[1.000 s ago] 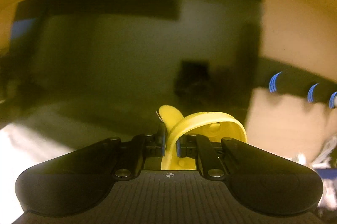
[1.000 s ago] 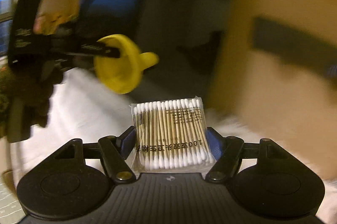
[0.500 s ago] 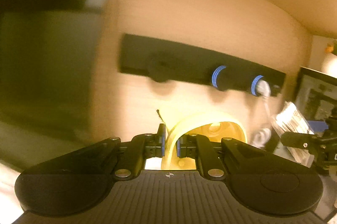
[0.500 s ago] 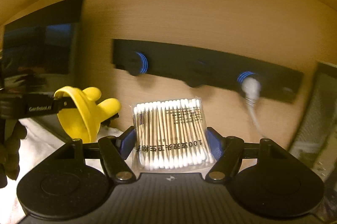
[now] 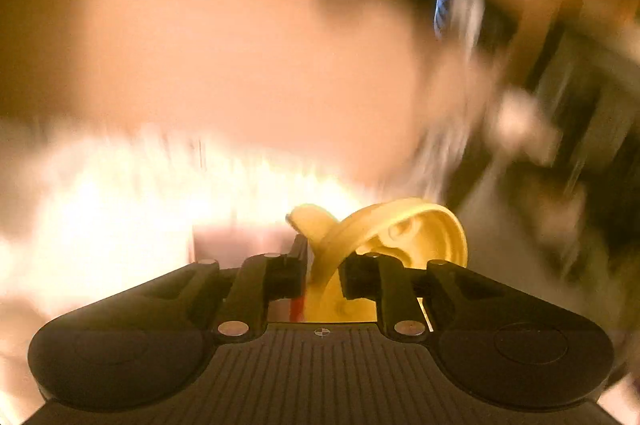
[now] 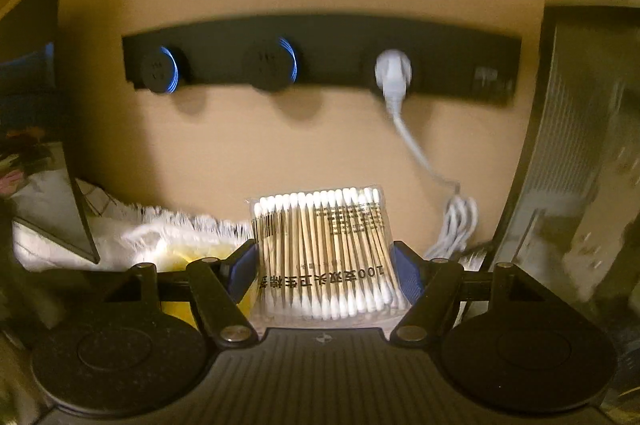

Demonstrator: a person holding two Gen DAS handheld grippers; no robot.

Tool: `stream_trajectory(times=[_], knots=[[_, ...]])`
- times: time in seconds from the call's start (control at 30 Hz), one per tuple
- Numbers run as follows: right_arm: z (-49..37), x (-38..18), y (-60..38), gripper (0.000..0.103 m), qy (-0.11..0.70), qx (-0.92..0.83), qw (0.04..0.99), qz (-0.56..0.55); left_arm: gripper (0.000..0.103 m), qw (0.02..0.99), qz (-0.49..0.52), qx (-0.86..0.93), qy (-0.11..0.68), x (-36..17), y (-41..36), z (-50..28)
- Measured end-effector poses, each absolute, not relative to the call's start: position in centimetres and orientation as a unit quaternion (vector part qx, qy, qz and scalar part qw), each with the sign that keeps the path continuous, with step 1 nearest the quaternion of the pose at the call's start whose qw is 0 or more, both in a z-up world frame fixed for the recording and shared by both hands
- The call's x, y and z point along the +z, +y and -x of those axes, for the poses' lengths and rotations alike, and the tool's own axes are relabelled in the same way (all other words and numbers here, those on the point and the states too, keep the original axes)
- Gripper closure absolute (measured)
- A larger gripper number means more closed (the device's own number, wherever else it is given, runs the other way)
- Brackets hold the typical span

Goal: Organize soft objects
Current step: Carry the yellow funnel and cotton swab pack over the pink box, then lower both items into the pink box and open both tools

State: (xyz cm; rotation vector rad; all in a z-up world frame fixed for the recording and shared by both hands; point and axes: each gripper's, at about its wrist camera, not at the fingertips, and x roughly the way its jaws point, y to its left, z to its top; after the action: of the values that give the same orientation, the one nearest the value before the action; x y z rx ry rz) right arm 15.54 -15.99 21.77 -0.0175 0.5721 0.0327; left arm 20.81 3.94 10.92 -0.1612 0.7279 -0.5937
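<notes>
My left gripper (image 5: 322, 265) is shut on the rim of a soft yellow rubber cup-shaped piece (image 5: 400, 229), held above a bright white fluffy cloth (image 5: 120, 193); this view is heavily blurred. My right gripper (image 6: 324, 265) is shut on a clear pack of cotton swabs (image 6: 324, 245), held upright in front of the wall. A bit of the yellow piece (image 6: 188, 257) shows low left in the right wrist view, on the white fluffy cloth (image 6: 140, 237).
A black socket strip (image 6: 320, 53) with blue-lit round sockets is on the beige wall, with a white plug and cable (image 6: 420, 145) hanging down. A dark monitor (image 6: 36, 129) stands at left, a grey appliance (image 6: 580, 145) at right.
Both grippers swung right toward the wall. The left gripper dropped low over the white cloth with the yellow piece. The right gripper moved closer to the socket strip.
</notes>
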Motion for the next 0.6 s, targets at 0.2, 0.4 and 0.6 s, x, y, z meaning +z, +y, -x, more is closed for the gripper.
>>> stream_trajectory(times=[0.2, 0.4, 0.6], knots=[[-18.3, 17.4, -17.9, 0.032, 0.351, 0.009, 0.936, -0.018, 0.083, 0.885, -0.031, -0.259, 0.387, 6.3, 1.0, -19.8], [-21.3, 14.1, -17.0, 0.032, 0.404, 0.041, 0.912, -0.052, 0.080, 0.900, -0.034, -0.233, 0.366, 8.1, 3.2, -19.3], [-24.6, 11.0, -15.0, 0.033, 0.456, 0.055, 0.885, -0.082, 0.080, 0.907, 0.009, -0.222, 0.359, 10.3, 6.5, -18.4]])
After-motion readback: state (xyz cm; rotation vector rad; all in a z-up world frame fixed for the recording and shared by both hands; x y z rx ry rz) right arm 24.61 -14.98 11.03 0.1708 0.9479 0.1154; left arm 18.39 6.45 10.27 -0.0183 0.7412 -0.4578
